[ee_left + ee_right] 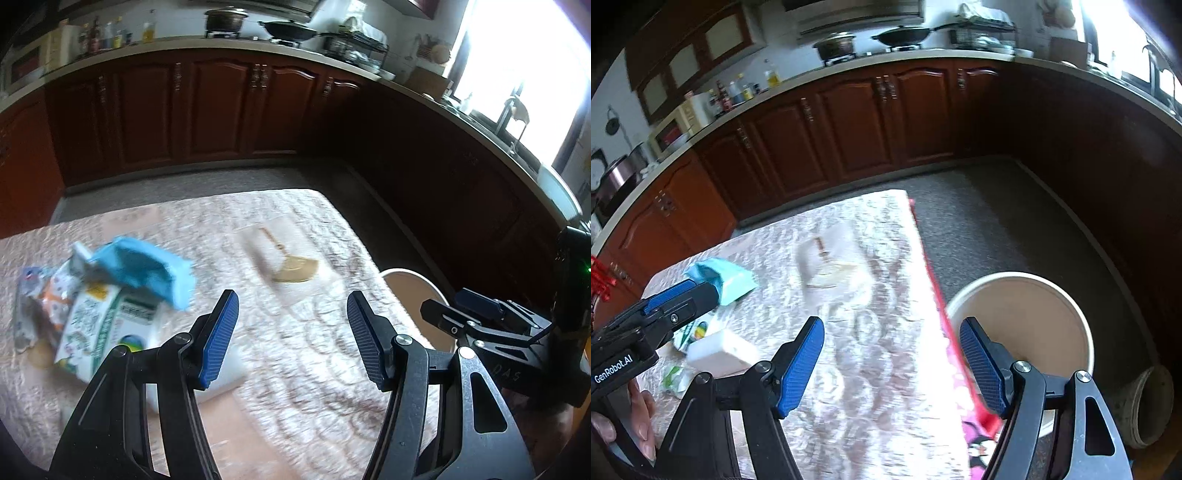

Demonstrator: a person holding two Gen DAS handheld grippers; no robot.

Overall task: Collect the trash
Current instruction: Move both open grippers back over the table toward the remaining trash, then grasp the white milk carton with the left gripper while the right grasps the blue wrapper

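Trash lies on a table with a patterned cloth point(303, 332). A blue wrapper point(147, 269) sits on a pile with a green-and-white carton point(99, 328) and crumpled packets point(40, 295) at the left. A clear bag with a brown wedge point(291, 266) lies mid-table, blurred; it also shows in the right wrist view point(831, 266). My left gripper point(291, 336) is open and empty above the cloth, right of the pile. My right gripper point(892, 365) is open and empty over the table's right edge. A round bin point(1027, 325) stands on the floor beside that edge.
Dark red kitchen cabinets point(221, 107) run behind and to the right under a countertop with pots, a wok point(291, 31) and bottles. A grey floor strip point(979, 221) lies between table and cabinets. A small pot point(1148, 406) stands on the floor right of the bin.
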